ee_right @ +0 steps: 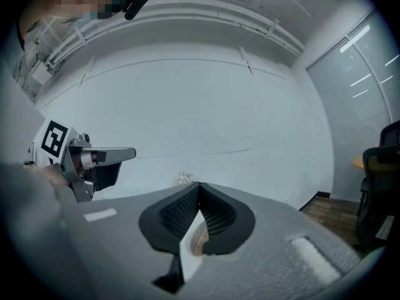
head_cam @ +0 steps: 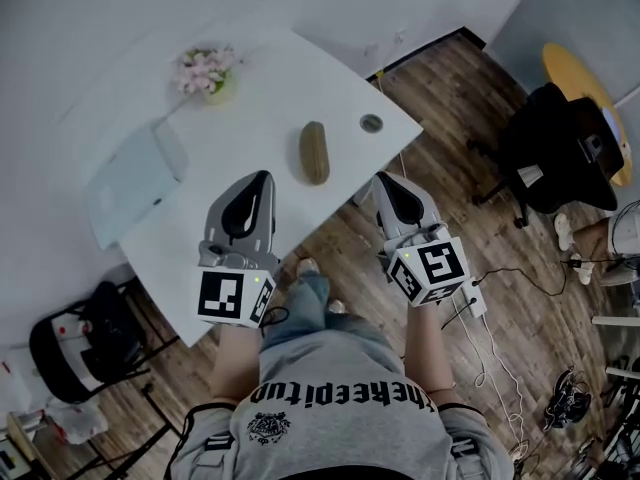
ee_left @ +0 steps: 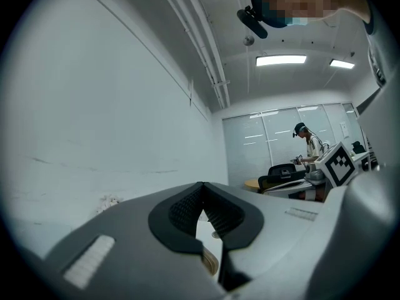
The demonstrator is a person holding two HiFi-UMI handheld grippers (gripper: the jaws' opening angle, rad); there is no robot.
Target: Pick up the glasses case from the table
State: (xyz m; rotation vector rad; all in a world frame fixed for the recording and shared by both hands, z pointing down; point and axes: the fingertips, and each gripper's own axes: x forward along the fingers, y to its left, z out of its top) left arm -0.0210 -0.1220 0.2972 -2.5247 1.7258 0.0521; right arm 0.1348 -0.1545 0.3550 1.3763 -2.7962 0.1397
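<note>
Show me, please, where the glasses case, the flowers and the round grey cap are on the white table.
glasses case [head_cam: 314, 152], head view, the middle of its brown top side.
flowers [head_cam: 207, 70], head view, on the pink blossoms.
round grey cap [head_cam: 371, 123], head view, its centre.

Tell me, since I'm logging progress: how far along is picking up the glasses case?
Done: nothing; the glasses case lies untouched on the table. In hand: the left gripper and right gripper hover short of it, jaws shut, empty. Left: open a gripper, close on the case, lift.
</note>
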